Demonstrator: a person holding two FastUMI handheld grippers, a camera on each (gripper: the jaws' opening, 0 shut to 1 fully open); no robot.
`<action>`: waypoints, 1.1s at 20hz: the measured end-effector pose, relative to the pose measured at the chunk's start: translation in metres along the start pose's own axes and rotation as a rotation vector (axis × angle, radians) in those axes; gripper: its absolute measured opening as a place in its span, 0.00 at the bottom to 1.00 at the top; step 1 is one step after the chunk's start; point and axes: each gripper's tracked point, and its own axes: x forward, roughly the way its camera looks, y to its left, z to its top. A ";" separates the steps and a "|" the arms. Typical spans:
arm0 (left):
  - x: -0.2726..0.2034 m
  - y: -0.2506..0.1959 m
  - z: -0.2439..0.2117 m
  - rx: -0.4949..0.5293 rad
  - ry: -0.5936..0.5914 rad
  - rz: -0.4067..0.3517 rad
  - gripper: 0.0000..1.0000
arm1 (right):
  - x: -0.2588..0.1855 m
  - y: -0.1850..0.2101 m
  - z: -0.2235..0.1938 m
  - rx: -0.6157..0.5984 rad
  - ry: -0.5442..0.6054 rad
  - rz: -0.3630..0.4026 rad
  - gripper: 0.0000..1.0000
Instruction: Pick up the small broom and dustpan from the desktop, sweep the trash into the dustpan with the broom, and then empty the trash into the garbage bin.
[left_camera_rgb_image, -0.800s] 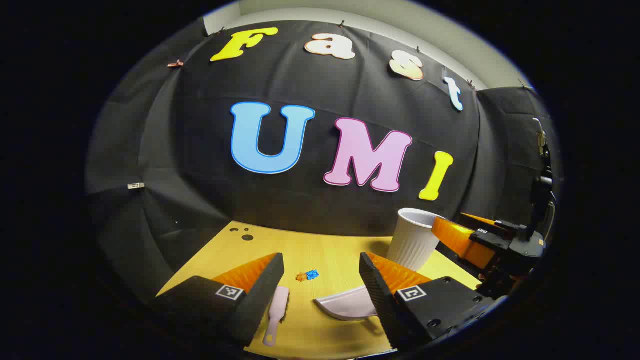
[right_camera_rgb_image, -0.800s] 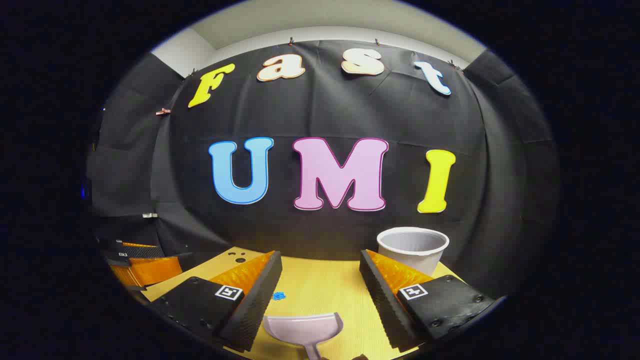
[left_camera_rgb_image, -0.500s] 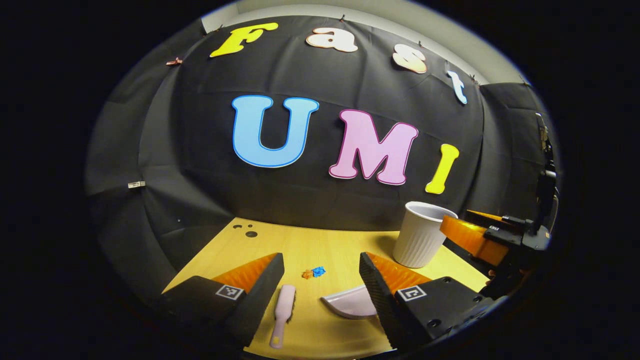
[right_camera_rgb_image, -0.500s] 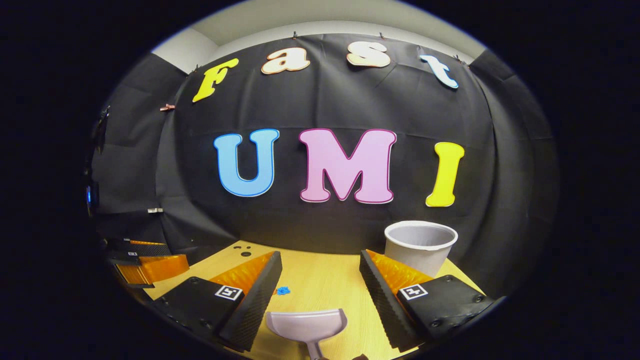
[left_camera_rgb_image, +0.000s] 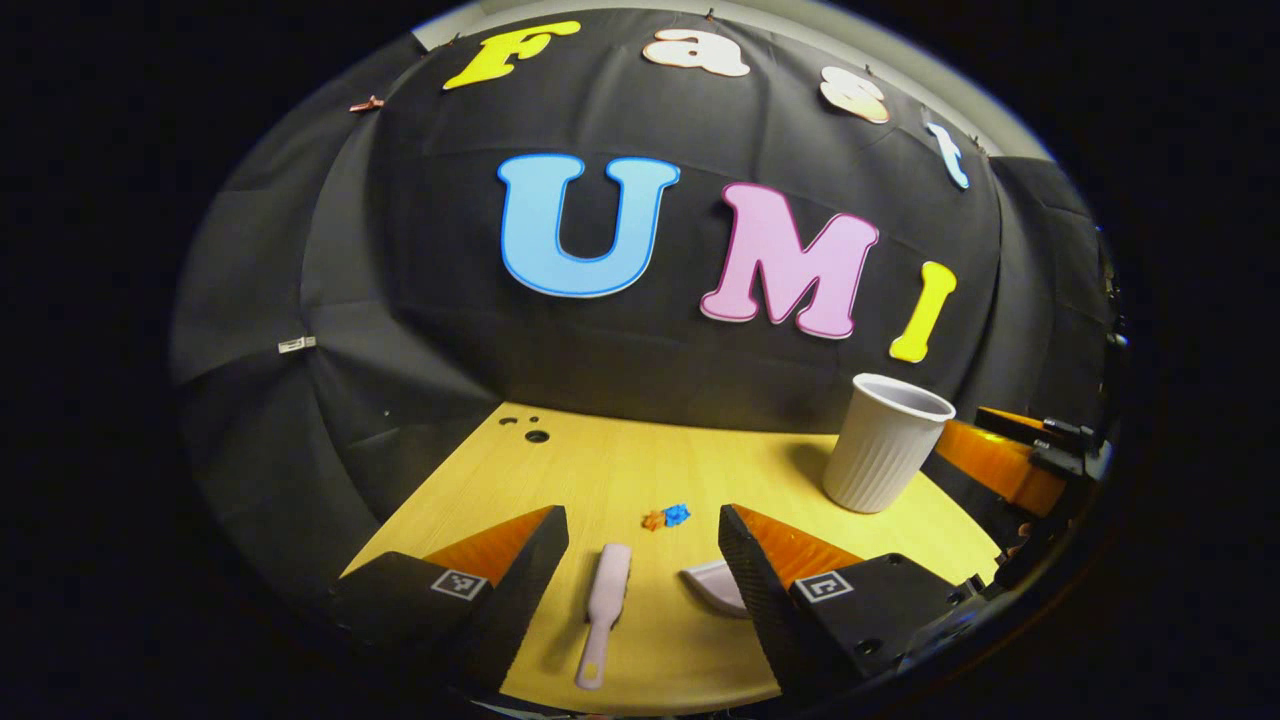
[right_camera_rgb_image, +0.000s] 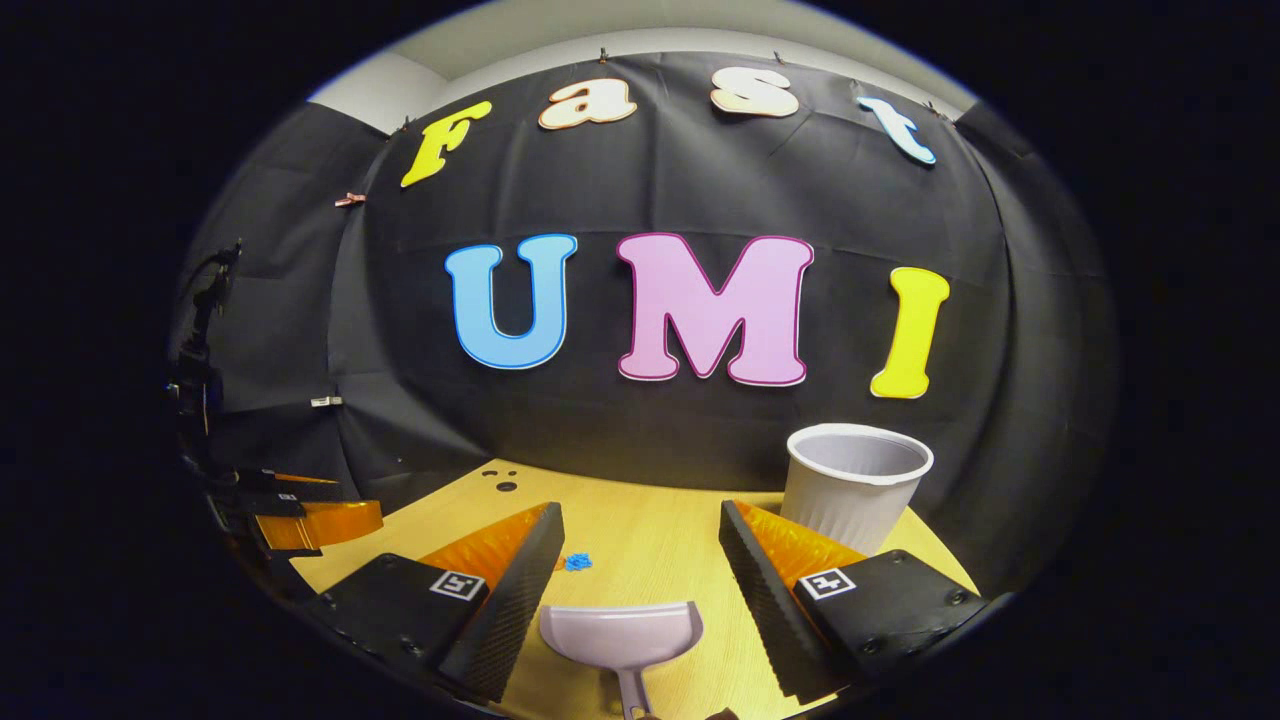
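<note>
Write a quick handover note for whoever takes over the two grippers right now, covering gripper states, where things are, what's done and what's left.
Left gripper: jaws open, empty, above the broom lying flat on the desktop.
Right gripper: jaws open, empty, lined up over the dustpan.
Trash: small blue and orange bits beyond the broom, unswept.
Bin: white ribbed cup, upright at the far right.
Done: nothing grasped.
Left: grasp both tools, sweep, empty into the bin.

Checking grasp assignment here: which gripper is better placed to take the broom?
Left. The broom lies on the desktop between the left gripper's open jaws; the right gripper frames the dustpan instead.
</note>
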 end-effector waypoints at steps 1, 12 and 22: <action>0.003 0.006 -0.009 0.000 0.028 0.013 0.96 | 0.001 -0.001 -0.004 0.003 0.013 0.001 0.97; 0.060 0.022 -0.128 0.073 0.479 -0.019 0.96 | 0.003 -0.024 -0.055 0.057 0.164 -0.036 0.98; 0.108 0.038 -0.212 0.159 0.803 0.001 0.96 | -0.002 -0.053 -0.096 0.098 0.285 -0.094 0.98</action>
